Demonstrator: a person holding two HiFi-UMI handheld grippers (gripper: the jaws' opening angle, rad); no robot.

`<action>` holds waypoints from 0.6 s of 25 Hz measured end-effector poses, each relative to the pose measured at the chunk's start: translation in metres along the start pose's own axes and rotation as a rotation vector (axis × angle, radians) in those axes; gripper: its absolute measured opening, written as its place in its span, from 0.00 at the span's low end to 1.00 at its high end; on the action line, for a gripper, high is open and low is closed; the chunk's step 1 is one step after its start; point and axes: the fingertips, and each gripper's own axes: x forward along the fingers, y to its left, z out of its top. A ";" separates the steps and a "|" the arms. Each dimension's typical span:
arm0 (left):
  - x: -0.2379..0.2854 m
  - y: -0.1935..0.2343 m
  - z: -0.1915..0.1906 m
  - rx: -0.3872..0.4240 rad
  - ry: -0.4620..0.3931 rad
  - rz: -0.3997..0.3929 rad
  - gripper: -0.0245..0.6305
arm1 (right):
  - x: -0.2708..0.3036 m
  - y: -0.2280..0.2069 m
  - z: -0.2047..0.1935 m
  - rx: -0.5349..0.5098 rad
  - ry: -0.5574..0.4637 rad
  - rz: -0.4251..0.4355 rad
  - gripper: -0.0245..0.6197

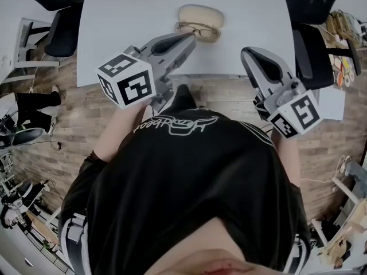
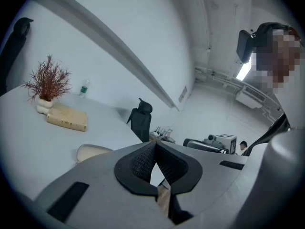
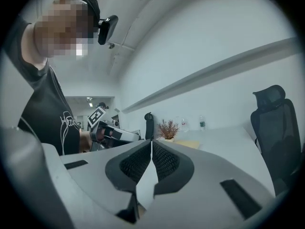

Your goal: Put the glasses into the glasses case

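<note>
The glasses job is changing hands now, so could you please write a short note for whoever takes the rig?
Left gripper: shut, empty, held off the table.
Right gripper: shut, empty, likewise off it.
Glasses lie on the table just in front of the case, not in it.
Done: nothing yet.
Left: open the case if closed, put the glasses in.

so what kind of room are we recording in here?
Probably an office or meeting room: a big white table, black office chairs around it, a wood-look floor, and a small decorative plant in a white pot on the table.
</note>
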 end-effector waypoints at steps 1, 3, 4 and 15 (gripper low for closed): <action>-0.002 -0.011 -0.003 0.007 -0.008 -0.002 0.05 | -0.007 0.006 0.000 -0.001 -0.002 0.008 0.06; -0.007 -0.030 -0.008 0.022 -0.024 -0.004 0.05 | -0.019 0.017 0.000 -0.004 -0.005 0.027 0.06; -0.010 -0.038 -0.010 0.030 -0.032 -0.003 0.05 | -0.024 0.023 -0.001 -0.007 -0.005 0.037 0.06; -0.044 -0.097 -0.031 0.076 -0.090 0.021 0.05 | -0.050 0.069 -0.006 0.044 -0.010 0.141 0.06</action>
